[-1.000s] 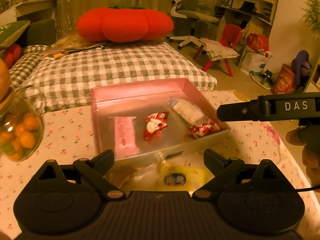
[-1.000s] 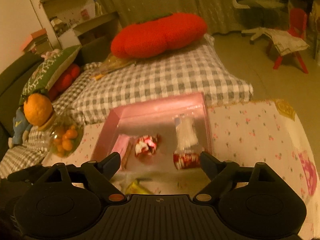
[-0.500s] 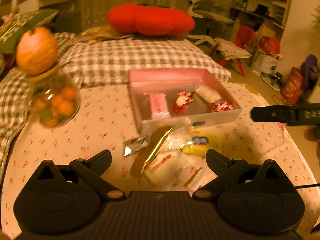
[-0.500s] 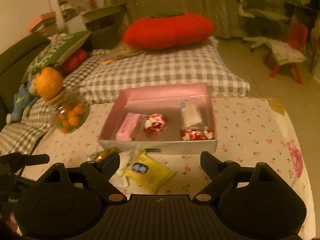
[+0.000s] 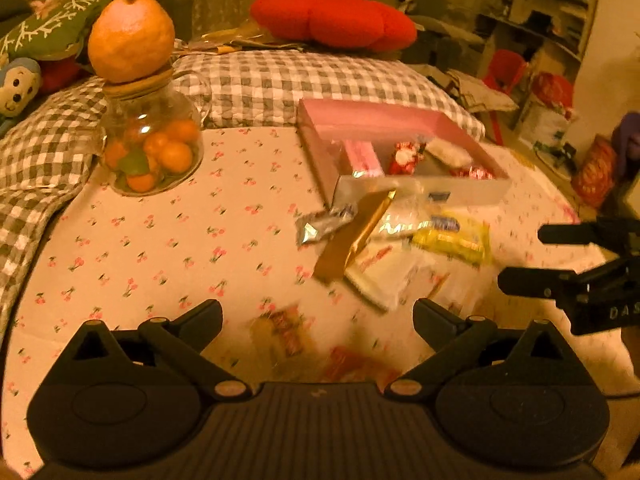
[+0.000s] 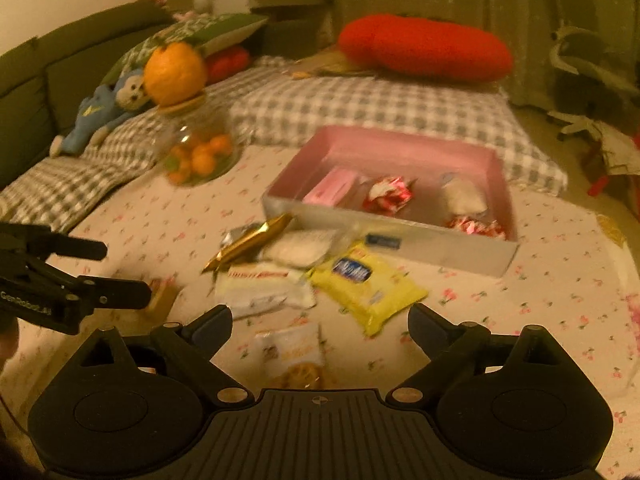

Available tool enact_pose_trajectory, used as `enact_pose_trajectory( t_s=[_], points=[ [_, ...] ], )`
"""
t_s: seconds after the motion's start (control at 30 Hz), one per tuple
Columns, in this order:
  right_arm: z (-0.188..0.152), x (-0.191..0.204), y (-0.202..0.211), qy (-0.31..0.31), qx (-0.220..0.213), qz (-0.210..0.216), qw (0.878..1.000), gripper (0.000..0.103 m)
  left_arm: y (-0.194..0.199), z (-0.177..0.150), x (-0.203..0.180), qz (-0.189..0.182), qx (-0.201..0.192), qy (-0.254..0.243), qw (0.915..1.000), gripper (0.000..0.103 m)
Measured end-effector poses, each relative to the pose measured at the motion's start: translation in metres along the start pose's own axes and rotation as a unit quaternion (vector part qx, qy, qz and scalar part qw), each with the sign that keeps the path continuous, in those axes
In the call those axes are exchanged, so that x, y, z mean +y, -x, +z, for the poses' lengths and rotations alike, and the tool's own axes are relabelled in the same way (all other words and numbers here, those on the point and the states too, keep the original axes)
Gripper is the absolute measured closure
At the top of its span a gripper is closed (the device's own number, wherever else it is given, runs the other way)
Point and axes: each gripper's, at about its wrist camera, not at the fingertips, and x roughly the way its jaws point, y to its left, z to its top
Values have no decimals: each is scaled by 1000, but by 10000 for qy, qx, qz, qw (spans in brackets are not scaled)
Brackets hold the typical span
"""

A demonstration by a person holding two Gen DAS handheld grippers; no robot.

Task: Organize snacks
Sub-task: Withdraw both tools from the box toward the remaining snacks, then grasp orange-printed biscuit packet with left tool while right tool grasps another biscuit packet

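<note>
A pink box (image 5: 372,122) (image 6: 400,148) on the flowered tablecloth holds a pink bar (image 6: 334,192), red-and-white sweets (image 6: 390,196) and a white packet (image 6: 464,198). In front of it lies a pile of loose snacks: a yellow pack (image 6: 366,286) (image 5: 454,238), a gold bar (image 6: 250,240) (image 5: 354,236), a silver wrapper (image 5: 324,222), white packets (image 6: 264,290). Near me lie a biscuit pack (image 6: 294,354) and blurred wrappers (image 5: 284,336). My left gripper (image 5: 318,314) is open and empty, back from the pile. My right gripper (image 6: 320,318) is open and empty over the biscuit pack.
A glass jar of small oranges (image 5: 150,148) (image 6: 198,152) with a big orange on top stands at the table's left. Checked cushions (image 5: 304,76), a red tomato pillow (image 5: 334,18) and a blue plush monkey (image 6: 104,108) lie behind. Chairs and bags stand at the right.
Both grippers have pulled back and up from the box toward me, so the loose snack pile and the jar came into view. Both stay open and empty.
</note>
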Motion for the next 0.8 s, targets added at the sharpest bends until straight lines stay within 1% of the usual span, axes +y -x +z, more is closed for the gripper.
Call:
enact_pose_trajectory(
  t_s=[0.13,0.2,0.3,0.4,0.43,0.47,0.57,0.67,0.8],
  points=[
    [-13,10,-4,303,31,90,9995,7,5,-15,10,-241,81,120,9996,3],
    [-19,14,-9,409,104,126,9990,7,5,-23,11,-387,169,29,9991,3],
    [-31,22,-19,630,272,119,9976,7,4,-36,11,-462,300,-195,9983,8],
    [-41,24,-24,762,334,136,9964,7,0,-45,12,-647,488,-333,9962,17],
    [-43,24,-25,802,326,117,9962,7,-1,-46,12,-716,555,-362,9952,25],
    [-45,23,-27,817,320,84,9961,7,-2,-47,11,-792,621,-381,9942,30],
    [-48,18,-32,728,379,36,9966,7,-5,-47,8,-890,720,-451,9924,33],
    [-47,12,-35,583,378,62,9976,7,-8,-46,3,-891,750,-577,9915,36],
    [-44,10,-40,551,450,86,9974,7,-13,-45,-1,-874,762,-686,9909,37]
  ],
)
